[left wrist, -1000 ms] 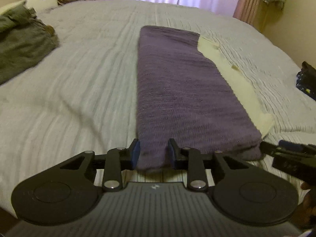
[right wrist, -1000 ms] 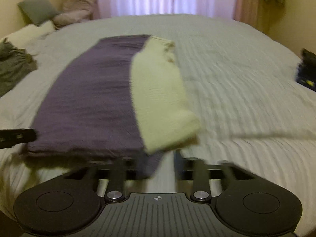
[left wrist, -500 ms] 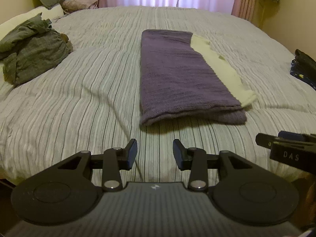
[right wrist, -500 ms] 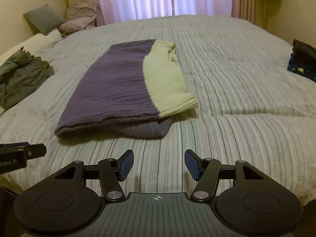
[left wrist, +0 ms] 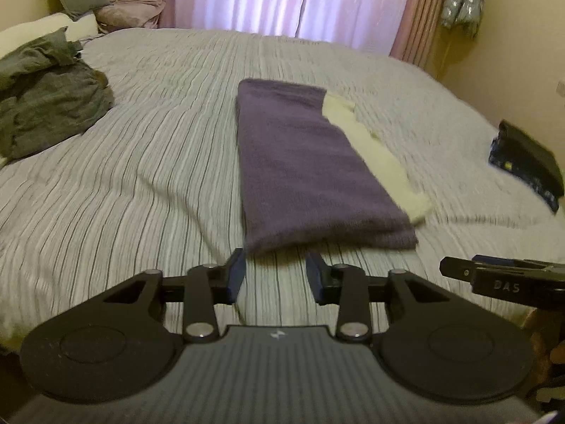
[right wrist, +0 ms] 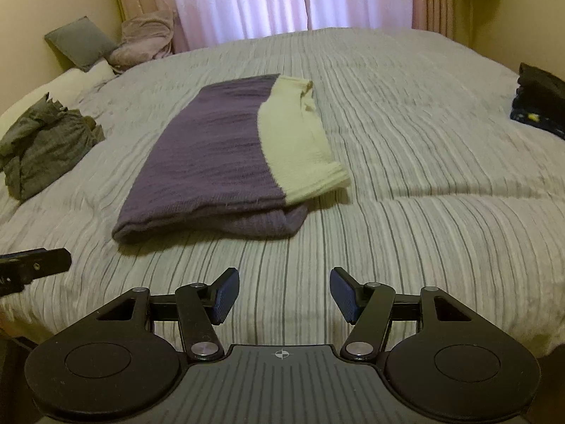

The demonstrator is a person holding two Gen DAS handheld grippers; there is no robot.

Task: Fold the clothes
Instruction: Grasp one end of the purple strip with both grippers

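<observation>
The folded garment (left wrist: 310, 176), purple with a cream part along one side, was laid on the striped bed (left wrist: 141, 176), about in the middle of it. All places below are given relative to this garment.

The left gripper (left wrist: 275, 274) was held just in front of the garment's near short edge, at its left corner. Its jaws were released, with a clear gap between them, and nothing was held in it. In the left wrist view the near purple edge was seen just beyond the fingertips (left wrist: 236, 272), but contact could not be confirmed because of blur.

The right gripper (right wrist: 280, 296) was kept further back from the near edge, toward the right corner, and a strip of bare bedcover was seen between it and the cloth (right wrist: 226, 162). Its jaws were also spread wide and were empty.

The garment was folded into a long narrow rectangle. Its long axis was directed away from the grippers, toward the curtains (left wrist: 282, 0) behind the bed. The cream part was placed on the right long side, and a second purple layer was visible under the near edge.

A crumpled grey-green garment (left wrist: 46, 92) was left well apart to the left. A dark folded item (left wrist: 526, 162) was seen well apart to the right, at the bed's edge. Pillows (right wrist: 81, 44) were found far left beyond it.
</observation>
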